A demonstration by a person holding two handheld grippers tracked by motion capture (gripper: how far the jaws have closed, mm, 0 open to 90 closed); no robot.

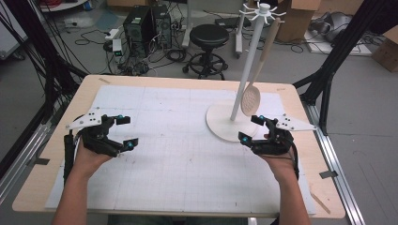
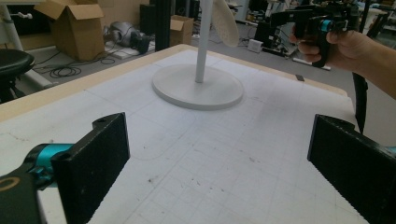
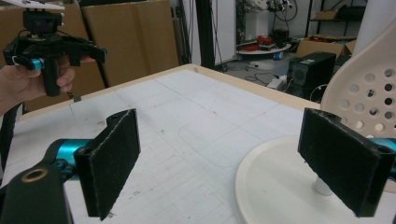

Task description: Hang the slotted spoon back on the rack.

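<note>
While both grippers hover empty with jaws spread, the slotted spoon hangs on the white stand, far right on the worktop; the right gripper sits nearest, so nothing looks grasped yet.

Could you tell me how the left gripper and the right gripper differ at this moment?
The right gripper sits at the rim of the stand's round base, close to the hanging slotted spoon; the left gripper is over bare mat, far from both. Both are open, empty and hand-held.

one slotted spoon, one stand, two tools
</note>
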